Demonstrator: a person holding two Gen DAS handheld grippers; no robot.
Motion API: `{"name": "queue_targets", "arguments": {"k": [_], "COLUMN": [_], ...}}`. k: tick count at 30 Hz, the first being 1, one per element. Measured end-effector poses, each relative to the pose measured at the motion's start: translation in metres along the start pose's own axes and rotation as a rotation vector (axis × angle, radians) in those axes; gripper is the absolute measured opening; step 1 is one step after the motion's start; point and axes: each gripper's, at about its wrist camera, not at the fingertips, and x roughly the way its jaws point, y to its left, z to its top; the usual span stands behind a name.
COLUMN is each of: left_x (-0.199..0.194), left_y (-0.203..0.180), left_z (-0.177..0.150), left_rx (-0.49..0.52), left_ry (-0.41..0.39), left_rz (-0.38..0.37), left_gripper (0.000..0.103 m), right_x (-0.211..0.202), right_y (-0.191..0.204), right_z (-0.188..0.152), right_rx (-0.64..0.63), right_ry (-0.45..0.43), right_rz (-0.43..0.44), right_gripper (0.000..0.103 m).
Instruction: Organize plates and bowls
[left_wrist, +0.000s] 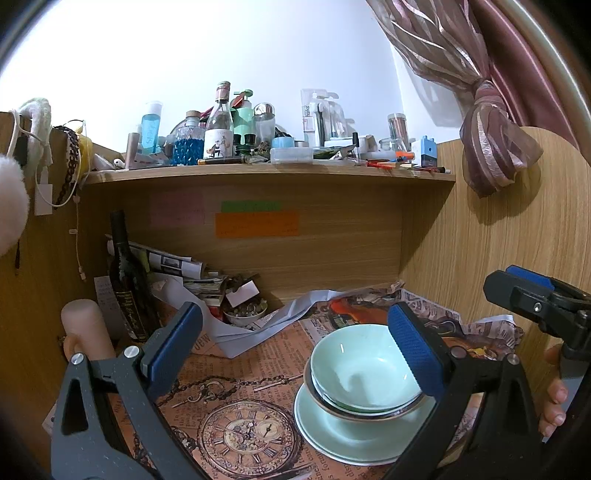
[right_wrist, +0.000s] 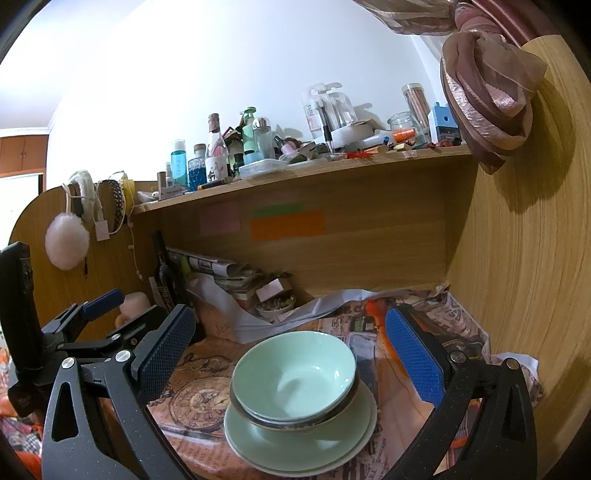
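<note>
A pale green bowl (left_wrist: 364, 369) sits nested in a gold-rimmed bowl (left_wrist: 332, 404), on stacked pale green plates (left_wrist: 332, 432) on the paper-covered desk. The stack shows in the right wrist view too: bowl (right_wrist: 291, 373), rimmed bowl (right_wrist: 295, 421), plates (right_wrist: 295, 450). My left gripper (left_wrist: 295, 350) is open and empty, held above the desk left of the stack; its right finger overlaps the bowl in view. My right gripper (right_wrist: 291, 354) is open and empty, its fingers wide on either side of the stack, held back from it. Each gripper shows in the other's view: the right gripper (left_wrist: 532, 295), the left gripper (right_wrist: 99, 306).
A small bowl of bits (left_wrist: 245, 314), a dark bottle (left_wrist: 125, 280) and rolled newspapers (left_wrist: 173, 262) crowd the desk's back left. A pink cylinder (left_wrist: 85, 328) stands at the left. A cluttered shelf (left_wrist: 266, 173) hangs above. A wooden side panel (right_wrist: 524, 258) closes the right.
</note>
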Motion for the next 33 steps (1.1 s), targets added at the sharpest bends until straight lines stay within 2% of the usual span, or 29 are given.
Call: {"name": "queue_targets", "arguments": {"k": [33], "left_x": [0.008], "left_y": [0.003], "left_z": [-0.003], "left_rx": [-0.044], "left_ry": [0.030], "left_rz": [-0.039], "left_gripper": [0.102], "right_x": [0.011], "right_y": [-0.006], "right_z": [-0.002], "right_rx": [-0.008], "right_ry": [0.023], "right_rz": [0.018], "right_gripper": [0.103]}}
